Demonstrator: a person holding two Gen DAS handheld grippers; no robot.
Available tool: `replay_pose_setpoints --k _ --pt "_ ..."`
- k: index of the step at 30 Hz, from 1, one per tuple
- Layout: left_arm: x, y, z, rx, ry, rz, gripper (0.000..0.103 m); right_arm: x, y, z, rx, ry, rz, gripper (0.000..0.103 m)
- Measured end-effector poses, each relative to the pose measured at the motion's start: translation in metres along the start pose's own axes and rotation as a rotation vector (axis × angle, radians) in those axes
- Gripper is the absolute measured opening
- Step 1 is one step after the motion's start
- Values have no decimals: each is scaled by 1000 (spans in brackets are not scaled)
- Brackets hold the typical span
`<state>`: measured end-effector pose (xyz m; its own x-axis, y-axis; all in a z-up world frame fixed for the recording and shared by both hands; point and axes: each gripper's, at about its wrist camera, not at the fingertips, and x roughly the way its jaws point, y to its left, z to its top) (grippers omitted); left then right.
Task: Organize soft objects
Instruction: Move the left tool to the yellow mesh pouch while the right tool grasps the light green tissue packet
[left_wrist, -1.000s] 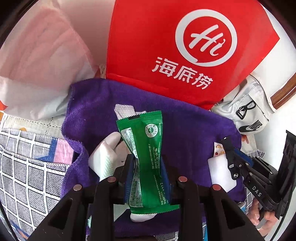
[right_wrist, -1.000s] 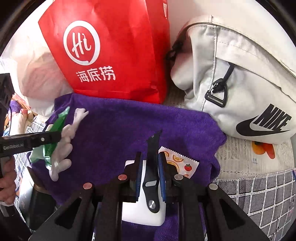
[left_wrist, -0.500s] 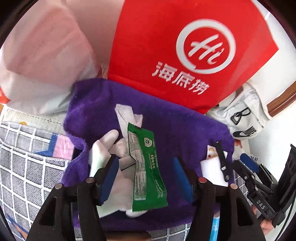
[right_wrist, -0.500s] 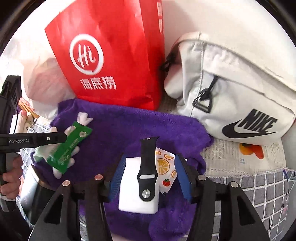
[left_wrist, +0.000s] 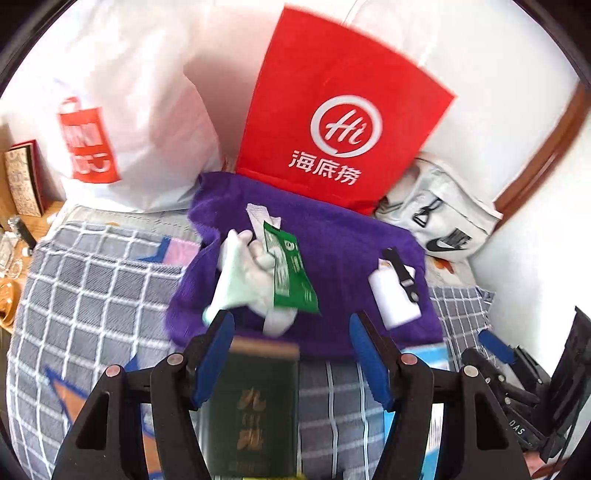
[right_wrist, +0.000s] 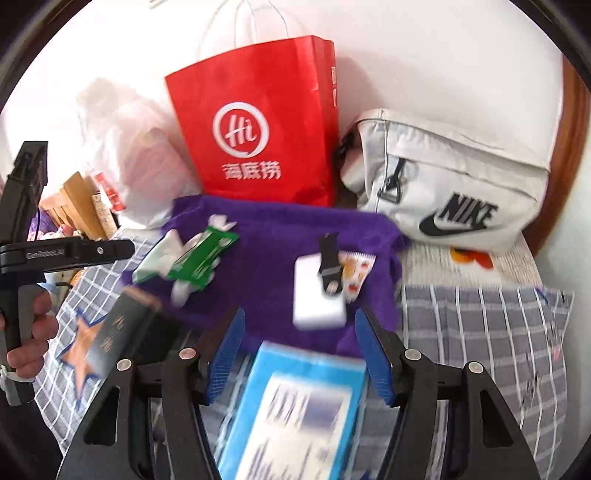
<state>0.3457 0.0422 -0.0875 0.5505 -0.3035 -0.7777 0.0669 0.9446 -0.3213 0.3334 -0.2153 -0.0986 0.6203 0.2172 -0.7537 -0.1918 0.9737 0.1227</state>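
Both grippers have let go and drawn back from the purple towel (left_wrist: 343, 251). Left gripper (left_wrist: 291, 354) sits spread and empty; the green sachet (left_wrist: 291, 273) lies on a white glove (left_wrist: 240, 280). Right gripper (right_wrist: 299, 350), its jaws opening, grips nothing; the black watch strap (right_wrist: 330, 266) rests across a white block (right_wrist: 314, 295).

Red paper bag (left_wrist: 332, 122), Nike pouch (right_wrist: 450, 184), checked bedding (left_wrist: 92, 288)
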Motion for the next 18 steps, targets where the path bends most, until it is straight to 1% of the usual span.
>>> replay_pose_setpoints --k 4,6,9,11,14,15,17,18 --pt "-31 5 -29 17 -29 26 63 -27 21 -30 -5 17 57 62" --pt "-40 9 -45 3 -29 44 63 -40 33 -47 -11 12 64 62" --pt "-50 19 -72 -24 -21 61 63 -54 52 -83 -24 25 111 63" --pt "-54 25 -88 -40 -9 55 63 -56 61 -103 -29 50 139 67" --pt "-59 36 -112 -80 0 44 63 -56 78 -135 -49 97 174 68" --pt "-59 42 -120 -102 6 44 63 -55 85 -147 -60 119 179 68" --pt "-59 47 -133 -113 25 40 63 -54 92 -163 -66 137 171 69" --pt "-59 49 -140 -114 32 39 63 -53 95 -171 -51 146 172 72"
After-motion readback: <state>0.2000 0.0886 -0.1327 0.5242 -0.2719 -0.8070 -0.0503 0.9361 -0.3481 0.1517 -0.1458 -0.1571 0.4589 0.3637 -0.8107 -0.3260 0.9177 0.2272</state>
